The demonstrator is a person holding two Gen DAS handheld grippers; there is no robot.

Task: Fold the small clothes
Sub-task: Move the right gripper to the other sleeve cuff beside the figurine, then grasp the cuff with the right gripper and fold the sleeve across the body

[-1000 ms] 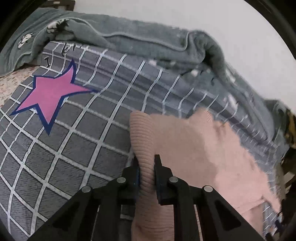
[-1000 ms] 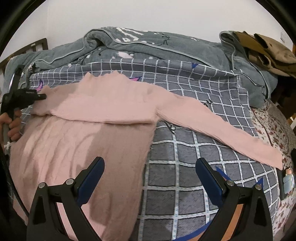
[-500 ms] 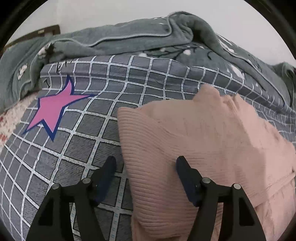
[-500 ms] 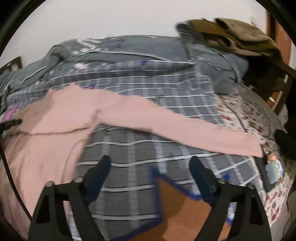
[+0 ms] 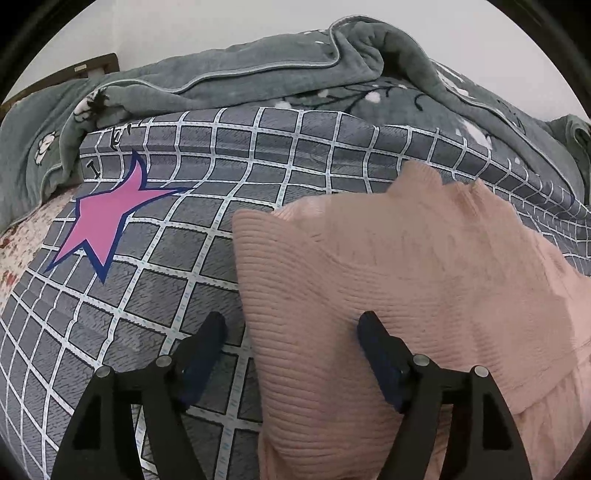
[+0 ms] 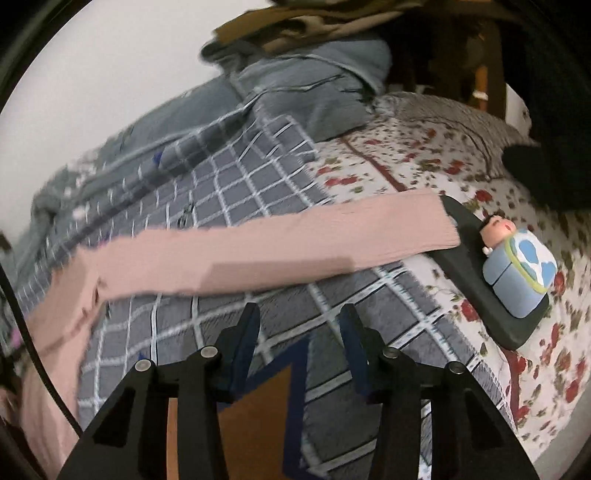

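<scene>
A pink knit sweater [image 5: 388, 280] lies on a grey checked quilt [image 5: 155, 280], one sleeve folded across its body. My left gripper [image 5: 291, 328] is open and empty, its jaws straddling the sweater's left folded edge. In the right wrist view the other pink sleeve [image 6: 266, 251] stretches out flat to the right across the quilt [image 6: 258, 192], its cuff [image 6: 439, 225] reaching a dark phone. My right gripper [image 6: 301, 321] is open and empty, just short of the middle of that sleeve.
A dark phone [image 6: 491, 291] with a blue cartoon earbud case [image 6: 517, 273] lies on the floral sheet [image 6: 406, 155] beside the cuff. A grey blanket [image 5: 258, 74] is heaped behind the quilt. Clothes [image 6: 303, 26] are piled at the far end. A pink star [image 5: 107, 221] marks the quilt.
My left gripper let go of the sweater's folded edge and opened. My right gripper swung right from the sweater body toward the outstretched sleeve, its jaws narrowing somewhat.
</scene>
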